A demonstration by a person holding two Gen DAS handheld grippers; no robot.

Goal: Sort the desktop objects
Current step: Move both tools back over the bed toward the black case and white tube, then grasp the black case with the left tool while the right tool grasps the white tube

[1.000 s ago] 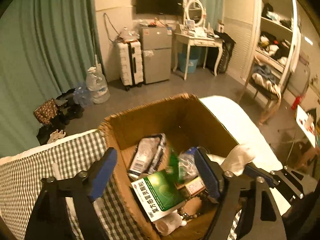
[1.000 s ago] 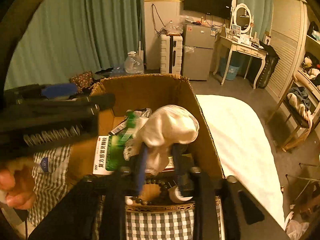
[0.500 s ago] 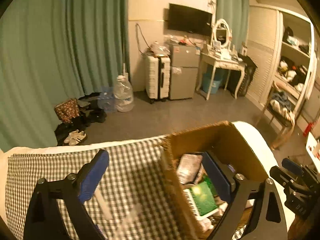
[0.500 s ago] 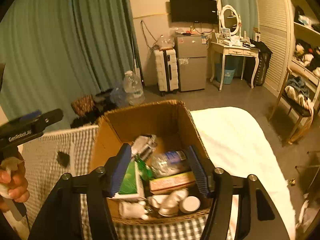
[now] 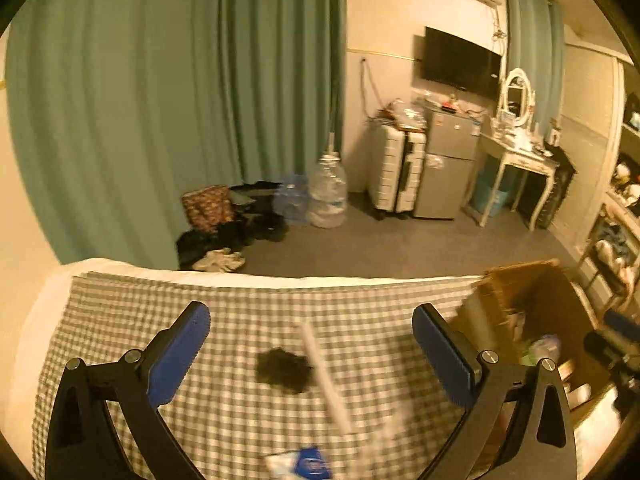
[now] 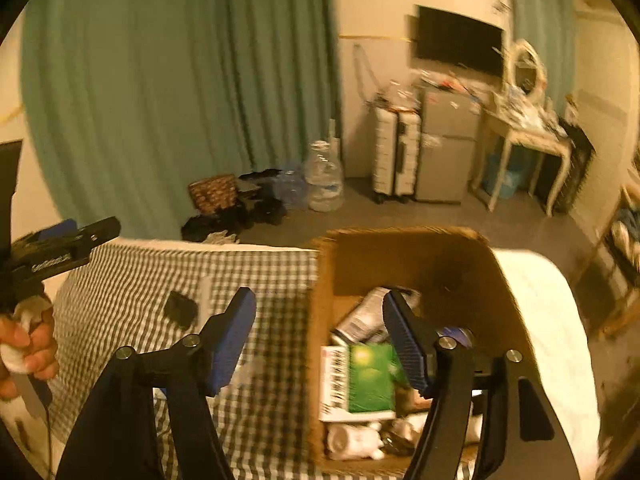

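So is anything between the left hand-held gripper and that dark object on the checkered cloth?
Nothing visible. The left hand-held gripper is open above the dark object, with a white stick lying just beside it.

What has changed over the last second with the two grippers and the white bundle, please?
The right gripper let go of the white bundle into the cardboard box and now hangs open, its fingers astride the box's left wall. The left gripper swung left from over the box to the checked cloth, open above a dark clump and a white stick. The green booklet stayed in the box.
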